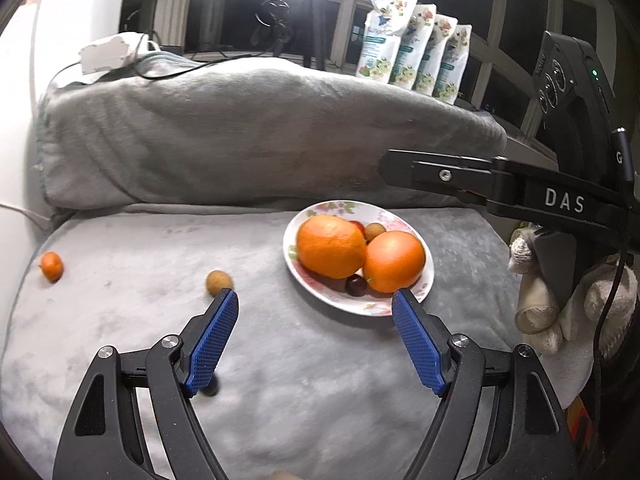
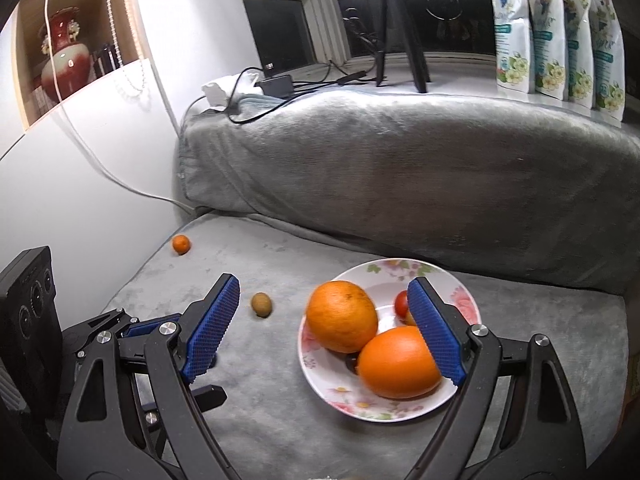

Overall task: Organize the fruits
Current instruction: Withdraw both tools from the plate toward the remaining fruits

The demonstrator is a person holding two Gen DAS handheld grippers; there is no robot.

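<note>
Two big oranges, round and glossy with dimpled peel, sit touching in a shallow floral plate (image 1: 416,300) on a grey plush cushion (image 1: 140,320). The left orange (image 1: 331,247) leans against the right orange (image 1: 394,262). Small fruits crowd around them in the plate: a dark round one (image 1: 355,286) at the near side, a red one (image 2: 401,303) and a tan one (image 1: 375,231) behind.

Loose on the cushion lie three more pieces. A fuzzy brown oval fruit (image 1: 218,282) rests left of the plate, just beyond the left fingertip. A small kumquat (image 1: 52,266) lies well apart at the far left edge. A dark little fruit (image 1: 212,389) peeks out beneath the left finger.

The left gripper (image 1: 316,300) hangs over the cushion with its blue, waffle-textured fingers (image 1: 212,340) spread wide and empty. The right gripper (image 2: 322,292) hovers over the plate, its fingers (image 2: 436,332) equally wide, holding nothing; its right finger overlaps the right orange in view. A white knitted glove (image 1: 580,312) grips its handle.

Behind, a folded grey blanket (image 2: 400,168) forms a soft ridge, with four flowered pouches (image 2: 556,36) upright on the sill.
</note>
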